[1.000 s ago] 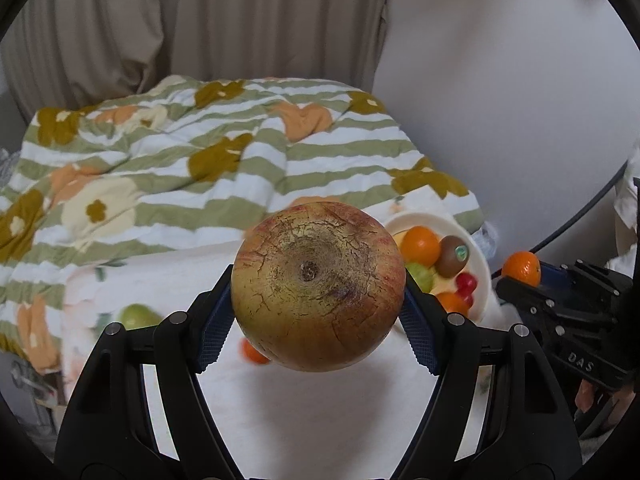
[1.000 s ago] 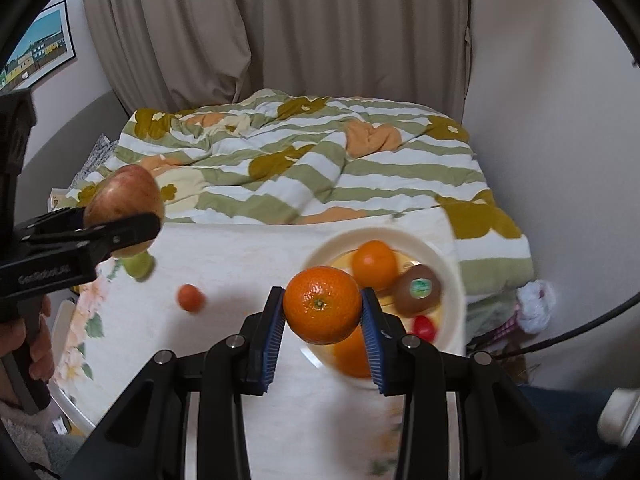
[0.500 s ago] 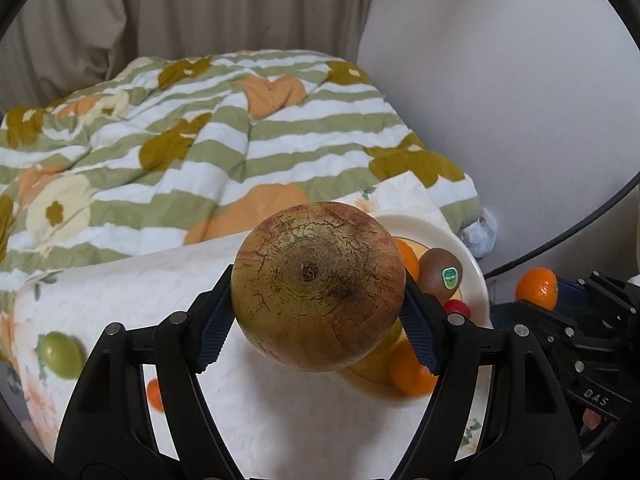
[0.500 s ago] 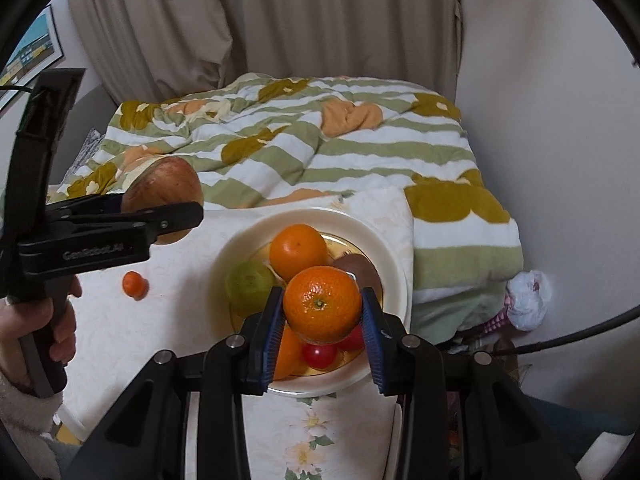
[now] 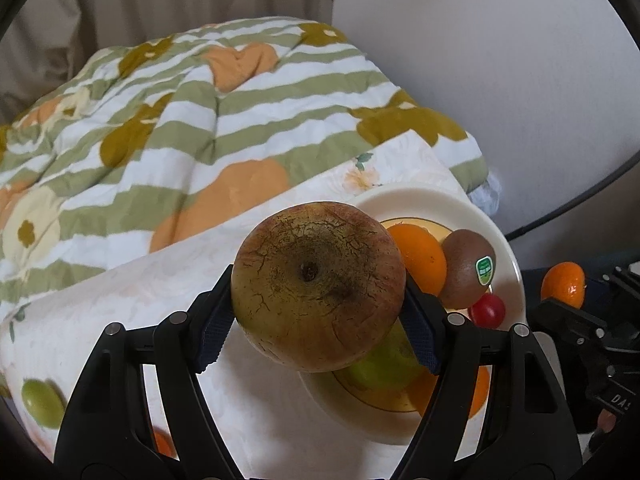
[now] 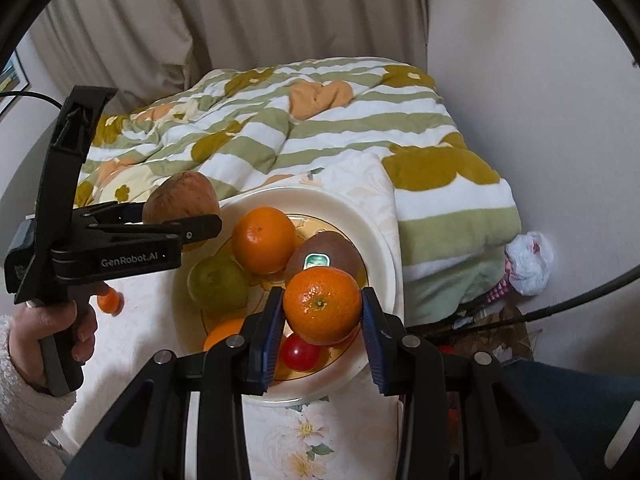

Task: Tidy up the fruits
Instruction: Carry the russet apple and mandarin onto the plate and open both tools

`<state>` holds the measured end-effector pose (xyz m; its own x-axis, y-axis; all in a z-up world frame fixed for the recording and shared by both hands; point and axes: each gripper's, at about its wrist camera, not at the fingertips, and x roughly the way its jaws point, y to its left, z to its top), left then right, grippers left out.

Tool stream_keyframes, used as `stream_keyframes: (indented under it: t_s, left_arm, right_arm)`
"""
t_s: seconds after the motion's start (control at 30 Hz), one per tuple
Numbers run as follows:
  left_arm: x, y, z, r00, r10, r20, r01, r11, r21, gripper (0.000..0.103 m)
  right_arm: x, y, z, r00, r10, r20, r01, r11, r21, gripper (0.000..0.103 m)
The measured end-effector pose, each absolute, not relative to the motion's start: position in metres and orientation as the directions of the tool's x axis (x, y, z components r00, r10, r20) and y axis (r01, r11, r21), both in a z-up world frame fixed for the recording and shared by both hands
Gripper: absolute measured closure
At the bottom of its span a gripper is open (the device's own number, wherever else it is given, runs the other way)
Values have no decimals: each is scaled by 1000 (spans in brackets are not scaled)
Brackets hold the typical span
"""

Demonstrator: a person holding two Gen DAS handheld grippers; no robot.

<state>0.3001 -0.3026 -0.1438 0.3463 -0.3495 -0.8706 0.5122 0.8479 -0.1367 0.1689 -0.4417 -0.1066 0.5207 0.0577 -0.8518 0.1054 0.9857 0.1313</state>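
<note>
Now both loads have been carried over the plate (image 6: pixel 384 240), apple (image 5: pixel 318 286) clamped in left gripper (image 5: pixel 318 312), mandarin (image 6: pixel 322 306) in right gripper (image 6: pixel 322 326), ready for release below the fingers.

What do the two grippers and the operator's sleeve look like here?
Left gripper: black plastic frame, silver screws, white "GenRobot.AI" lettering, pistol handle, thin black cable. Right gripper: same black frame, blue ribbed pads. Sleeve: white fluffy fleece.

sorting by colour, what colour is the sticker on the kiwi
Green with a white border, on the brown kiwi in the plate. The left wrist view shows it best.
</note>
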Motion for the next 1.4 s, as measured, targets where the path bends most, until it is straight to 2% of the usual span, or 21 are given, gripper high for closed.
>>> stream_keyframes:
  t_s: [0.17,0.27,0.67,1.07,1.4]
  left_arm:
    - [303,-308,-147,349,-347,-870,544,832,-114,20]
    - [302,-310,-144,355,-358,-864,558,822,-111,0]
    - [286,-286,-121,401,-349,-847,522,847,-102,0]
    - [253,-227,-103,457,-250,-853,375,924,-70,0]
    - [219,-194,-104,469,-174,-866,283,958,-39,0]
  right_arm:
    - [170,-442,-107,518,42,-854,130,983,127,69]
    - [170,-443,-107,517,38,-855,149,980,134,69]
    - [171,-447,-105,517,40,-855,143,981,132,69]
    - [186,-420,-116,515,149,-844,-50,988,144,69]
    - [193,-403,-132,516,176,-838,-127,984,129,69]
